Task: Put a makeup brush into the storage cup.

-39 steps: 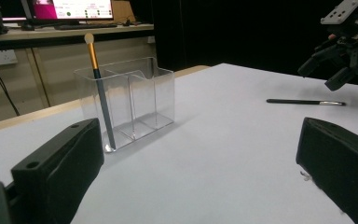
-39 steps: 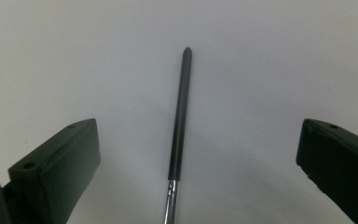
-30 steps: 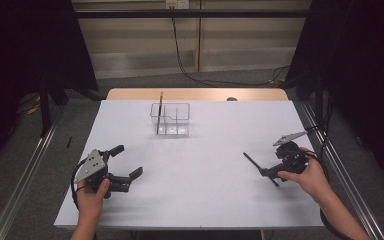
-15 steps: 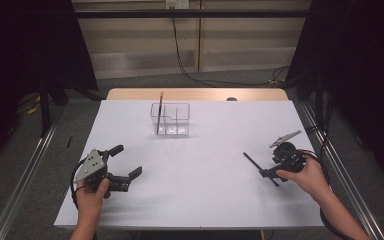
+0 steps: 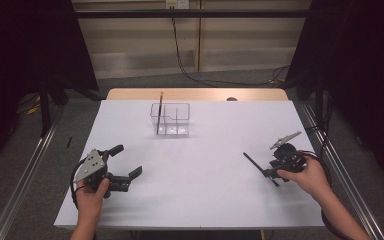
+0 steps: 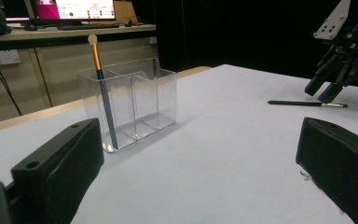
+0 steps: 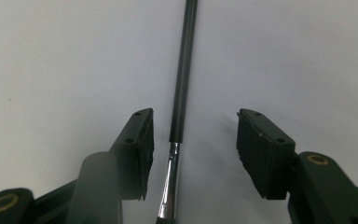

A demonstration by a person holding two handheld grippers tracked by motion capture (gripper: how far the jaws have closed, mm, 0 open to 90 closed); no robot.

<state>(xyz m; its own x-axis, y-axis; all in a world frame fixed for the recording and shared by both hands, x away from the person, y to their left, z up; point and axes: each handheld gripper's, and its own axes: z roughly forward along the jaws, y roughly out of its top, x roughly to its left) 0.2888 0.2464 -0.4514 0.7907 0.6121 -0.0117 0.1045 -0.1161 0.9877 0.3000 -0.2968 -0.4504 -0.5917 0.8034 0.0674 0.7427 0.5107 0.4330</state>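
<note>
White table (image 5: 200, 165): black brush (image 7: 182, 84) lies between closing right tongs (image 7: 193, 154), ungripped.

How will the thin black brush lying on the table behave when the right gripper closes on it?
The brush looks round and slim, so it may roll away on the white table. Its straight handle seems stiff and probably light. The shiny metal ferrule between the right gripper's just-closing jaws could be slippery.

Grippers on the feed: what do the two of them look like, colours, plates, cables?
Both are black two-jaw tools. The left gripper carries a grey three-cornered plate with small holes and trails a black cable. The right gripper has the same grey plate and a black cable. Brass-coloured rings mark its jaw pivots. The forearms look bare.
</note>
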